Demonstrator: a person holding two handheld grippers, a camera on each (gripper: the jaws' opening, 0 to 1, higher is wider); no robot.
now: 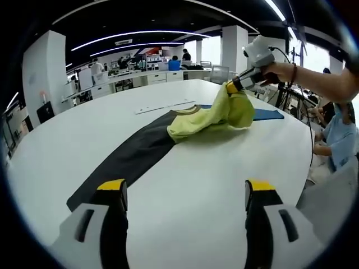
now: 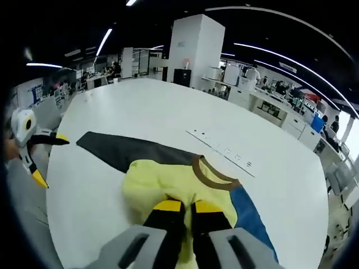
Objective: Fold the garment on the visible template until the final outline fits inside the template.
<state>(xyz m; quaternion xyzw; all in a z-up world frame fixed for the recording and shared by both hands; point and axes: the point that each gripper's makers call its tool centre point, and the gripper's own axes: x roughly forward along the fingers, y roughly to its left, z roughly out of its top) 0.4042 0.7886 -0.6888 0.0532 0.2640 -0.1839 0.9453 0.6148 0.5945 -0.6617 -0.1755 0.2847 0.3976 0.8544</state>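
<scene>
Right gripper (image 2: 188,206) clamped on yellow shirt (image 2: 168,185), lifting one edge off the table (image 1: 168,185). Shirt bunched over dark template (image 1: 129,157). Left gripper (image 1: 185,188) wide open, holding nothing, above bare table.

No legible text or signs

You are working at a large white worktop (image 1: 84,140) with a rounded edge. A long dark template (image 1: 132,157) lies flat across it, with a blue panel (image 1: 266,114) at its far end. The yellow garment (image 1: 207,120) with its brown collar (image 2: 210,171) rests bunched on the template's middle. A pale strip (image 1: 165,106) lies just beyond.
</scene>
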